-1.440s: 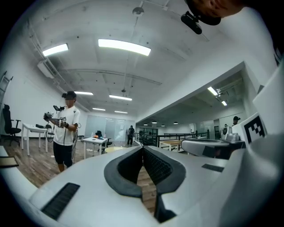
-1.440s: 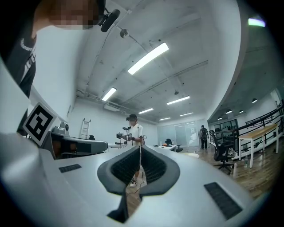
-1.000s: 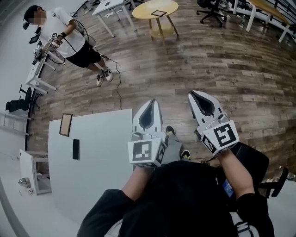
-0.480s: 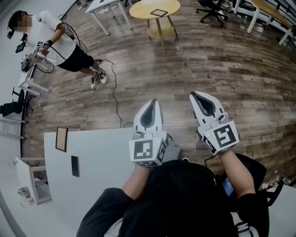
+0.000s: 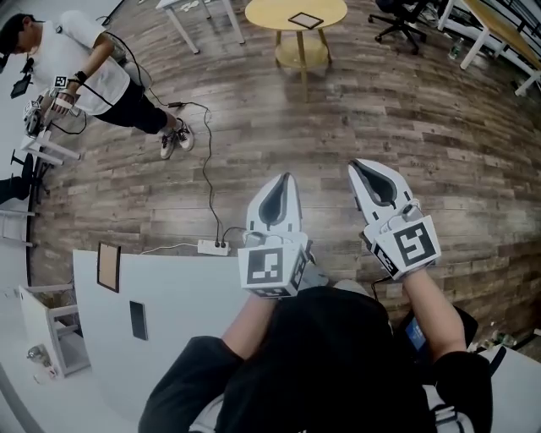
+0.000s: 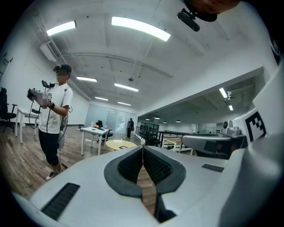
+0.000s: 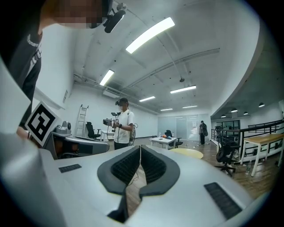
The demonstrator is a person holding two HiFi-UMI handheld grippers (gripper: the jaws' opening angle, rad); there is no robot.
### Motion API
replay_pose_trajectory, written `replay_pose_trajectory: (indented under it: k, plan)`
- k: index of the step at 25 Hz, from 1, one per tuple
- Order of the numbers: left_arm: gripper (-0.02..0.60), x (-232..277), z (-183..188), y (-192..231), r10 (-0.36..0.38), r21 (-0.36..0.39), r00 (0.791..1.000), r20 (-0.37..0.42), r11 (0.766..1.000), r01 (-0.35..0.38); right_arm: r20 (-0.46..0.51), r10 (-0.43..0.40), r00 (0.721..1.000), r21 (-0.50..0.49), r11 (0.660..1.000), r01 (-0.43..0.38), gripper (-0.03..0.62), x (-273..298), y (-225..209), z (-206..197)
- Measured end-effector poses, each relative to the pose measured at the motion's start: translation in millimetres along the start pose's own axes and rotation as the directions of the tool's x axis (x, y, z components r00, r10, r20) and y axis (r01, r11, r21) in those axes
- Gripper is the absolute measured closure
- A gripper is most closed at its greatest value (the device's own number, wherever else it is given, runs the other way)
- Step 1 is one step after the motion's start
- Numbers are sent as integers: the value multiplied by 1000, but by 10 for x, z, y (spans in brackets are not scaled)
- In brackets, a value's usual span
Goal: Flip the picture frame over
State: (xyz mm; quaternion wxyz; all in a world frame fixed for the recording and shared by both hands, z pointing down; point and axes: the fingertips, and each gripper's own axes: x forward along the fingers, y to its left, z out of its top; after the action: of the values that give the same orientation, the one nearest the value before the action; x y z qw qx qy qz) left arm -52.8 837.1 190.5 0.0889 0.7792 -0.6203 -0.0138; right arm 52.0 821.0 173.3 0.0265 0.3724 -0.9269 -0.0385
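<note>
The left gripper [image 5: 284,178] and right gripper [image 5: 356,166] were carried onward over the floor [image 5: 380,101], jaws clenched on nothing; the frame [image 5: 108,266] at the worktop's [image 5: 194,304] far left corner was left untouched.

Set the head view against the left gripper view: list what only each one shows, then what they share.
Head view only: the picture frame lying on the white table with a dark flat slab near it, and a power strip on the floor. Left gripper view only: ceiling lights and a distant standing person. Both: the left gripper, its fingers shut on nothing, the right gripper, the round yellow table and a nearby person in a white shirt.
</note>
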Motion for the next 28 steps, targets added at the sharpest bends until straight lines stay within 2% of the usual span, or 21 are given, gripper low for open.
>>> replay_pose_trajectory:
  k: [7,14,19,28]
  plan:
    - [558,308,-5,266,-3,0,1000,-15,1000,3,-22,27,999,-11,1000,-27,574,440,-73,-22]
    - [558,691,-30,322,-32,-2,999,-40,999,32,-28,38,999,2,999,-38,574,747,-297,-108]
    - [558,1088,-112,346,-17,27,999,-45,999,19,-20,59,998,25,998,-58,574,976,-633,-199]
    - [558,2147,-90,157,-16,74,997,-80,997,22,2,81,997,64,995,-81,574,1357,-1560,-298]
